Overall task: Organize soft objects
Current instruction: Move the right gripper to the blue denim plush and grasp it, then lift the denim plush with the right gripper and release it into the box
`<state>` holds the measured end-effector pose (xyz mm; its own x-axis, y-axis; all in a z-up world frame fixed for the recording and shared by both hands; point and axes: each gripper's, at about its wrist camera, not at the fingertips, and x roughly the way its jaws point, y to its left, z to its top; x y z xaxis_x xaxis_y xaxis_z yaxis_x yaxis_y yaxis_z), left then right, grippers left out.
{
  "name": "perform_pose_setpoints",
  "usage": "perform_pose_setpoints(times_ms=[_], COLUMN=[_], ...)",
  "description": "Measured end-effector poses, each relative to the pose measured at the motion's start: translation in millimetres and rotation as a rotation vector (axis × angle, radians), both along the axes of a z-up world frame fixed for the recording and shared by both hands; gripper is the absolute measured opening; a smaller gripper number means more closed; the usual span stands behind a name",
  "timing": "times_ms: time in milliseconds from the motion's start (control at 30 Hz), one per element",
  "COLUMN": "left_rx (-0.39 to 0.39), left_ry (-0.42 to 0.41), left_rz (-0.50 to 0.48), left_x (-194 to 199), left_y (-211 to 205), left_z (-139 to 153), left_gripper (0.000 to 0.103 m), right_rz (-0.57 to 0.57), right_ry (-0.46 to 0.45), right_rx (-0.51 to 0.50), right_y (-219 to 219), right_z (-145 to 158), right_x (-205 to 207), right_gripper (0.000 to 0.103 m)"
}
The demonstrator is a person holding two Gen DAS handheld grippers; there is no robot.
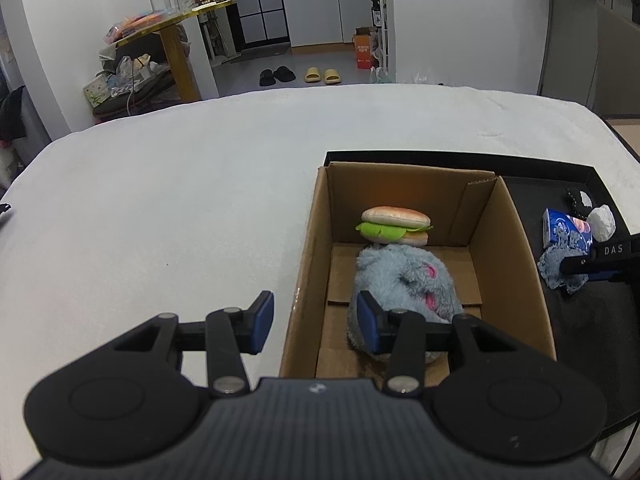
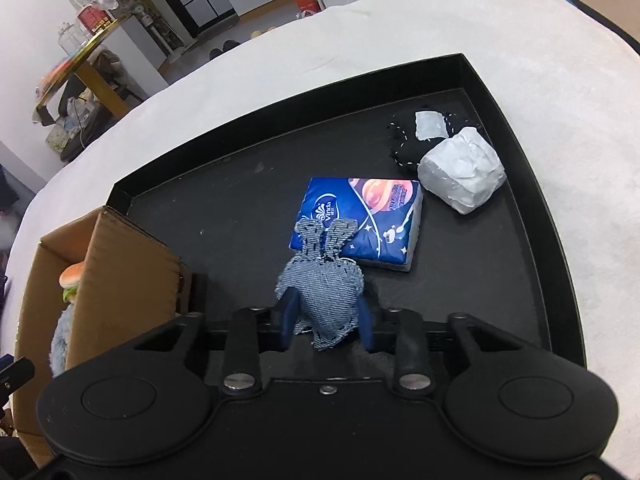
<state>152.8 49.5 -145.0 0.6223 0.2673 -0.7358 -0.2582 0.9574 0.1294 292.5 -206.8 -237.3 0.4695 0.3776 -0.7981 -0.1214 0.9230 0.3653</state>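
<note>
A white-covered tabletop [image 1: 180,200] is carrying a black tray [image 2: 520,128] and a cardboard box [image 1: 516,240] containing a grey plush [image 1: 404,280] and burger toy [image 1: 394,224]. The right gripper [image 2: 326,318] is squeezing a denim heart [image 2: 324,300] beside a tissue pack [image 2: 372,220]. The left gripper [image 1: 316,318] is hovering, jaws apart, empty.

The right tool [image 2: 326,320] has its blue pads pressed on either side of a denim heart-shaped pouch [image 2: 326,300], whose two fabric ears lie over a blue Vinda tissue pack [image 2: 372,220]. Both rest in a black tray [image 2: 532,208] on a bench covered in white cloth [image 2: 400,28]. Farther back in the tray, a white wrapped bundle [image 2: 462,174] touches a black stitched cloth piece [image 2: 404,148]. At left stands a cardboard box [image 2: 124,276] holding a plush burger [image 2: 72,280].
</note>
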Motion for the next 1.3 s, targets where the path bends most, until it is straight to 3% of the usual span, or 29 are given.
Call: perform_pose_setpoints(times_ms=[67,233,700,1300], left_rx=[-0.007,-0.011,-0.045,-0.116], left_ry=[-0.006,-0.016,-0.052,-0.083], left_rz=[0.002,-0.001,-0.005,-0.003], left_x=[-2.0,-5.1,-13.8,-21.1], left_y=[1.4,2.0,5.2,16.3], left_z=[1.5,3.9,10.7,12.7], left_gripper=[0.044,0.044,0.044,0.043], right_rz=[-0.003,0.0,0.018,0.065], right_ry=[-0.007,-0.028,-0.081,-0.178], right_rx=[0.0,0.0,-0.015,-0.033], right_y=[-1.5,-2.0,-4.6,23.5], right_z=[3.7,12.7,48.7,100.6], right_x=[-1.8,-11.9,-35.9,-63.2], right_gripper=[0.019,0.014,0.014,0.015])
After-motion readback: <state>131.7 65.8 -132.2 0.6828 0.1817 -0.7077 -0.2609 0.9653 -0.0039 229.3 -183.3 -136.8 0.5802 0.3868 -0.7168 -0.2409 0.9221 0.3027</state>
